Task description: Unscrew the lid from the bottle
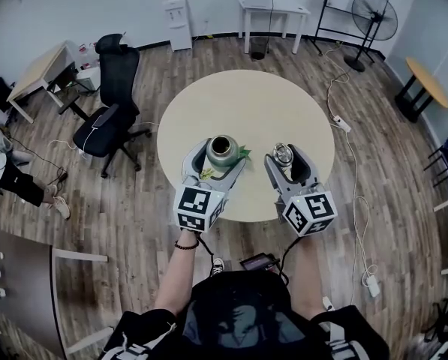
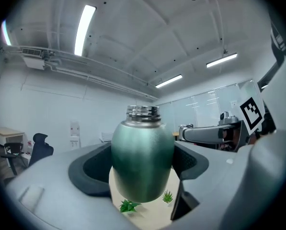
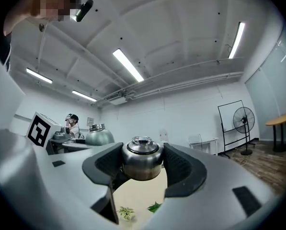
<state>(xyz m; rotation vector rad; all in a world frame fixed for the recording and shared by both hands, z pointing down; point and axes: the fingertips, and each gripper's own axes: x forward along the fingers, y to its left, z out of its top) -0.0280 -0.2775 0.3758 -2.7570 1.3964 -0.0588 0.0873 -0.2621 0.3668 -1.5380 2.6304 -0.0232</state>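
Note:
A green metal bottle [image 1: 223,153] with a bare threaded neck is held above the round table [image 1: 261,103]; my left gripper [image 1: 217,156] is shut on its body. In the left gripper view the bottle [image 2: 143,159] fills the space between the dark pads, its open neck on top. My right gripper [image 1: 286,158] is shut on the silver lid [image 1: 284,154], apart from the bottle. In the right gripper view the lid [image 3: 142,158] sits clamped between both pads, and the bottle [image 3: 99,135] shows at the left.
A black office chair [image 1: 111,103] stands left of the table. Small green plant sprigs [image 1: 243,154] lie on the tabletop under the grippers. A white desk [image 1: 272,13], a floor fan [image 1: 374,17] and a cable with a power strip [image 1: 342,124] are farther back and right.

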